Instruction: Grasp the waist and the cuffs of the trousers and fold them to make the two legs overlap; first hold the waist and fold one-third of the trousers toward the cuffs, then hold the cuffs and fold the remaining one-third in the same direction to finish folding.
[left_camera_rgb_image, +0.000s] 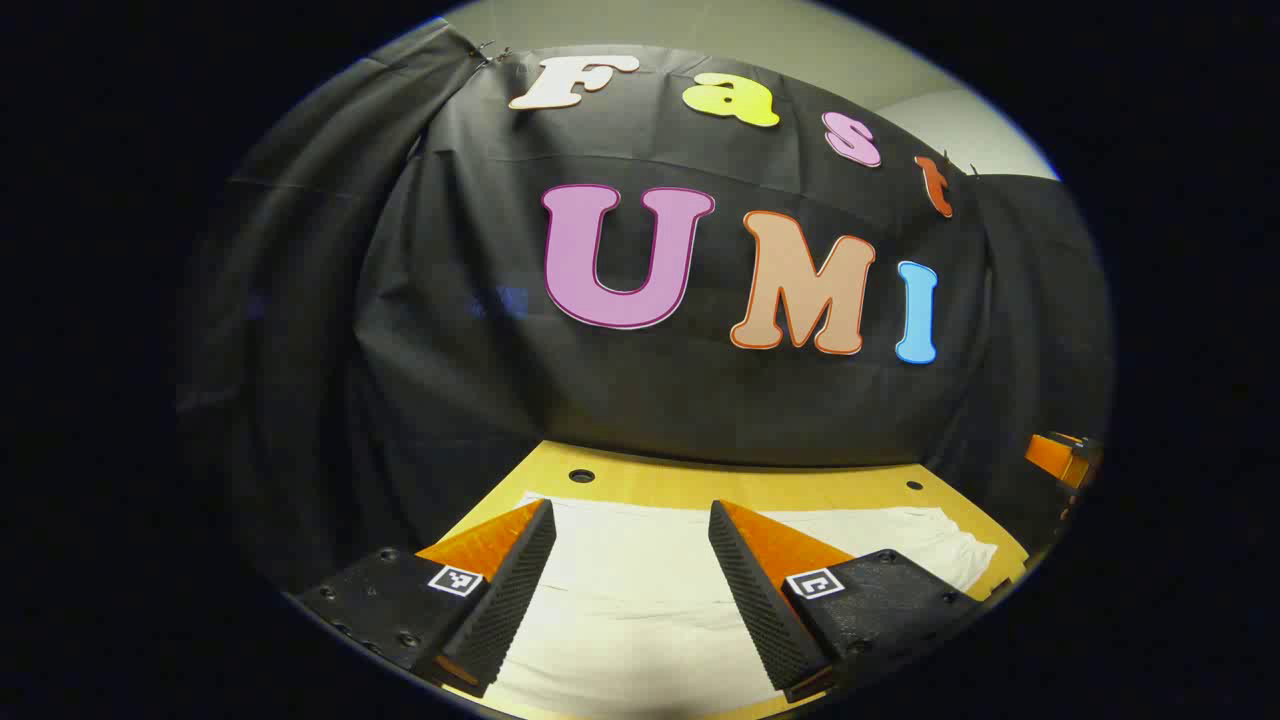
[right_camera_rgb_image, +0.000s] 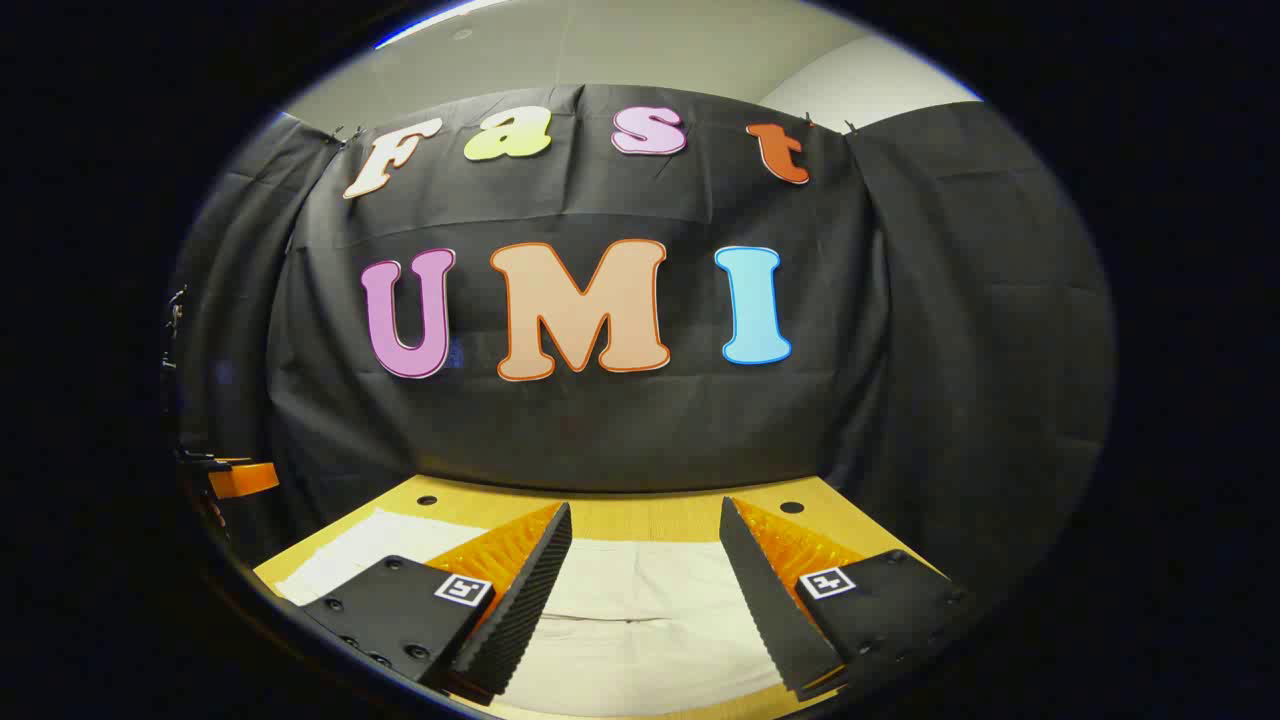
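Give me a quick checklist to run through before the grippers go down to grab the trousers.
1. Left gripper open: ok, jaws stand wide apart.
2. Right gripper open: ok, jaws wide apart.
3. Nothing held: ok, both grippers hover above the cloth.
4. White fabric trousers lie flat on the yellow wooden table: ok; slight creases show.
5. Which end is waist, which cuffs: cannot tell.
6. Legs already overlapped: cannot tell.
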